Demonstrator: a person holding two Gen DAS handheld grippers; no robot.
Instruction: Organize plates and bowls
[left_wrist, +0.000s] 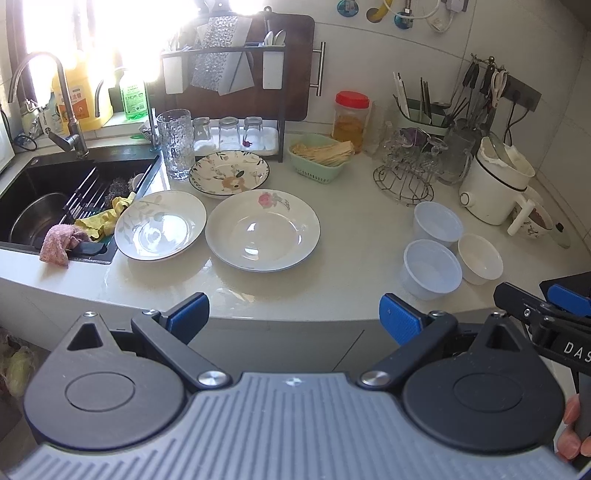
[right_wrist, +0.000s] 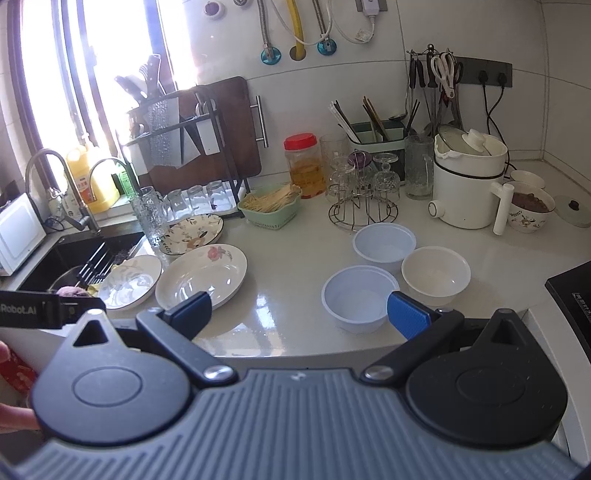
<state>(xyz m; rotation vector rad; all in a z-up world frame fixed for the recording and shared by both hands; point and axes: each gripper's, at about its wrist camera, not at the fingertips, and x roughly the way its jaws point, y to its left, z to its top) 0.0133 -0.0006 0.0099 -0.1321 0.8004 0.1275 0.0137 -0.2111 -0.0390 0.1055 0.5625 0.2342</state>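
Behind three plates (left_wrist: 262, 230) stands a glass (left_wrist: 176, 144); both tongs (left_wrist: 293, 319) (right_wrist: 299, 314) gape, released.

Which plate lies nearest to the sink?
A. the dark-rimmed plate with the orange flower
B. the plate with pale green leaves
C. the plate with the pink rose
B: the leaf plate lies right beside the sink, while the rose plate and the dark-rimmed plate lie farther from it.

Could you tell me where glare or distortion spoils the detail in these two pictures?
Left wrist view: the window is blown out, washing over the rack top; the counter edge bows from fisheye. Right wrist view: the window flares less, and the counter carries a bright reflection.
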